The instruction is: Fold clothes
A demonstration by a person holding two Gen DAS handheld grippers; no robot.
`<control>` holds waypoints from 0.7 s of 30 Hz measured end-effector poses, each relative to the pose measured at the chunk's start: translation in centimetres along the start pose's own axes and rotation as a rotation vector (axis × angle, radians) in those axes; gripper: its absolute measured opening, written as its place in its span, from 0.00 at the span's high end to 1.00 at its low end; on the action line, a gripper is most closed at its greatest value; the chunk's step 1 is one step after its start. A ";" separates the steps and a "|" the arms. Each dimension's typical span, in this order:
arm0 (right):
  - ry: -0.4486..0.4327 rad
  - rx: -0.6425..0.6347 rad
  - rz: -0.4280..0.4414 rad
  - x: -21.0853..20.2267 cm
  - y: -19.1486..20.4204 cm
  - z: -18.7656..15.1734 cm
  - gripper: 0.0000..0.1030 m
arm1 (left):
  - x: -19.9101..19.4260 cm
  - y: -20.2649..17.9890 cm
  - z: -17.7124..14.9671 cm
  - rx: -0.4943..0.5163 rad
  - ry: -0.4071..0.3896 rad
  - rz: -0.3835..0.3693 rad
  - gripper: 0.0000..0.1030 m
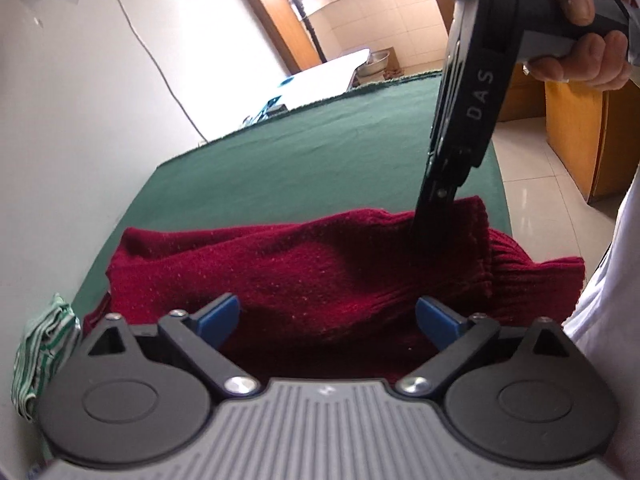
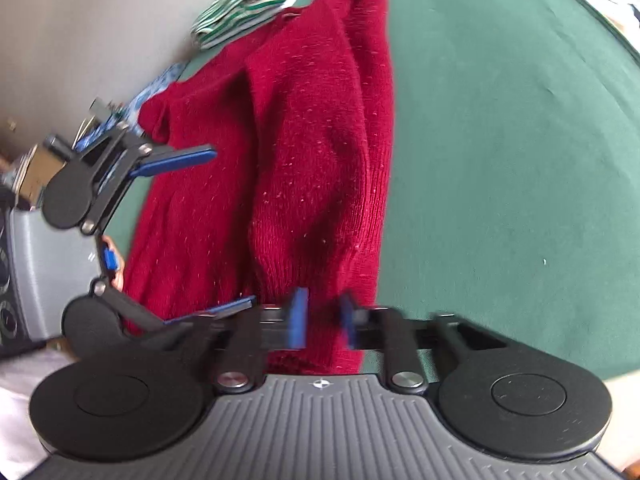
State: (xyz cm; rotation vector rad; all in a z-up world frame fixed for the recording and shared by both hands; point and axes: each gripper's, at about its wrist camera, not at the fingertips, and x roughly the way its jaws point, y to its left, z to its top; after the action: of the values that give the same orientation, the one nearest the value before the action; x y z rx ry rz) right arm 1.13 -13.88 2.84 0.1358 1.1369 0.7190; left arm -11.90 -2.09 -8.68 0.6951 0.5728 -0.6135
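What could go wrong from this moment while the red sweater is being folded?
1. The right gripper pinches only the ribbed end of the red sweater, so the knit may slip out or stretch.
2. The left gripper is open over the sweater; closing here may catch several layers at once.
3. The striped cloth lies at the sweater's far end and could be dragged along.

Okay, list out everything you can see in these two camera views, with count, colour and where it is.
sweater: one, dark red, partly folded on the green cloth.
table cloth: one, dark green, covering the table.
striped garment: one, green and white, bunched at the table's wall-side edge.
cable: one, pale, hanging down the wall.
metal basin: one, silver, on the floor far behind.
left claw: open, blue pads, over the sweater.
right claw: blue pads narrowly apart around the sweater's edge; blurred, grip unclear.
person's hand: one, holding the right handle.
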 end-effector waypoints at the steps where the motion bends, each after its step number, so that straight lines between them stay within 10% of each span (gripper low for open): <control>1: -0.002 -0.018 0.030 -0.2 -0.1 0.2 0.92 | 0.0 0.2 0.3 -0.039 0.019 -0.007 0.07; 6: 0.012 0.047 0.339 -1.9 -2.3 0.3 0.92 | -1.6 1.5 1.1 -0.239 0.093 -0.046 0.07; 10: 0.104 -0.057 0.199 -0.7 -3.6 -0.3 0.88 | -2.4 1.2 2.0 -0.315 0.132 -0.013 0.06; 21: 0.271 -0.153 0.420 2.6 -5.1 0.2 0.79 | -1.3 -1.2 4.2 -0.364 0.273 0.087 0.04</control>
State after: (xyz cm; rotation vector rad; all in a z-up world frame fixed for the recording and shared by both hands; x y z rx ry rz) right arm 4.22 -16.19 -1.40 0.1519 1.3220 1.2230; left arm -12.46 -5.40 -5.67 0.4578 0.8774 -0.3214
